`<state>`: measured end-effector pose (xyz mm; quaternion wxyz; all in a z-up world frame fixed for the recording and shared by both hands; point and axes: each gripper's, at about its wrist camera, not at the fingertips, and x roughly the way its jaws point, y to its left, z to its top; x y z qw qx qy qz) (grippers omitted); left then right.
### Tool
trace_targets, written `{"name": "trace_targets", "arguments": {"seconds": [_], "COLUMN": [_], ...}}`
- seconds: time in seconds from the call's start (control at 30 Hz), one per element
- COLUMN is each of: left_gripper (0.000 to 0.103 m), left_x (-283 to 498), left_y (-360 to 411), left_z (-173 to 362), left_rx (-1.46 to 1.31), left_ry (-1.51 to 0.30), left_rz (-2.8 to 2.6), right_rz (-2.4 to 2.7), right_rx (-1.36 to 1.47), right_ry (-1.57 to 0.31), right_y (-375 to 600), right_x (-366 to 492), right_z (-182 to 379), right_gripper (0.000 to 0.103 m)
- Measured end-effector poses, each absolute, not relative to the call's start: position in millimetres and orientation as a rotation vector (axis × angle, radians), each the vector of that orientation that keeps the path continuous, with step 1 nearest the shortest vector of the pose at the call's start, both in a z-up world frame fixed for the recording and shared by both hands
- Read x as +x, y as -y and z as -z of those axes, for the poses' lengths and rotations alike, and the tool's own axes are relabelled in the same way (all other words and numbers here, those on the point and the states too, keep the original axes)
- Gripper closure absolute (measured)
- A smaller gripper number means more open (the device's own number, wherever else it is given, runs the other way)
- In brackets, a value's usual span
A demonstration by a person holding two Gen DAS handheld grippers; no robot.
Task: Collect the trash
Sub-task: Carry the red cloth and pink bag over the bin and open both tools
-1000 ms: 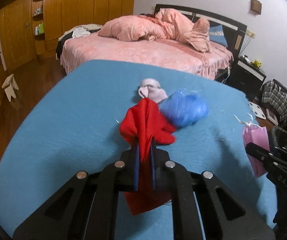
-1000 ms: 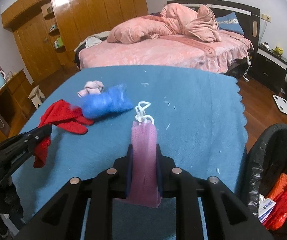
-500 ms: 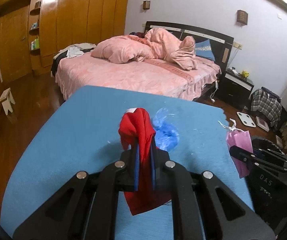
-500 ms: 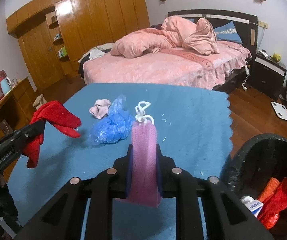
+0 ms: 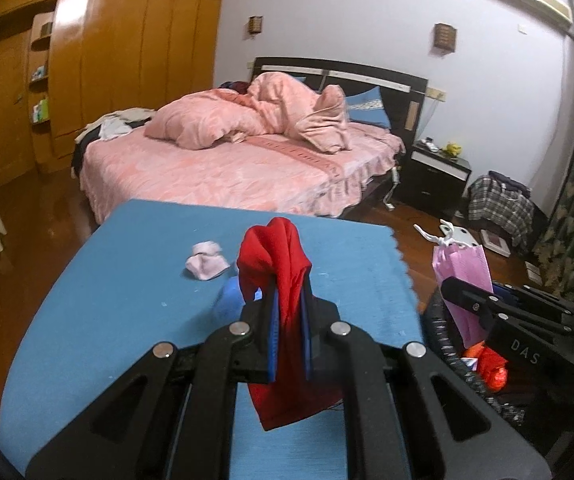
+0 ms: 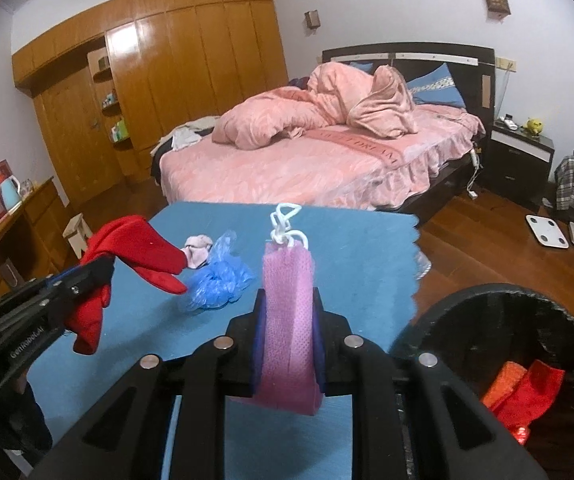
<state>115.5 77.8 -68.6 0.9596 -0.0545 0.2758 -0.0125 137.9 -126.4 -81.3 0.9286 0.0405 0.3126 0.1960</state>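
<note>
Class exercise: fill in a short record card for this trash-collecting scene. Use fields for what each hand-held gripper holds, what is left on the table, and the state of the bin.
Left hand-held gripper: shut on red cloth, lifted off the table
Right hand-held gripper: shut on pink mesh pouch with white loop on top
Left on blue table: blue plastic bag, small pale pink wad
Bin: black liner, to the right of the table, already holds red and orange trash
Background: pink bed, wooden wardrobe
</note>
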Motion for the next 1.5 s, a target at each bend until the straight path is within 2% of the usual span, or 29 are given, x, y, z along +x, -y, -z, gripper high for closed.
{"name": "trace_targets", "arguments": {"seconds": [0.6, 1.43, 1.5], "left_gripper": [0.095, 0.094, 0.093], "left_x": [120.5, 153.1, 157.4], "left_y": [16.7, 171.8, 179.9], "left_z": [54.5, 90.5, 97.2], "left_rx": [-0.062, 0.021, 0.027], "left_ry": [-0.523, -0.585, -0.604], "left_rz": [0.231, 0.551, 0.575], "right_rz": [-0.224, 0.034, 0.04], "right_rx": [0.126, 0.173, 0.175], "right_ry": [-0.571, -0.62, -0.625], "right_y": [227.1, 358.4, 362.9], "right_x": [114.0, 106.0, 105.9], "right_z": [59.7, 95.3, 100.0], "right_gripper": [0.083, 0.083, 0.08]}}
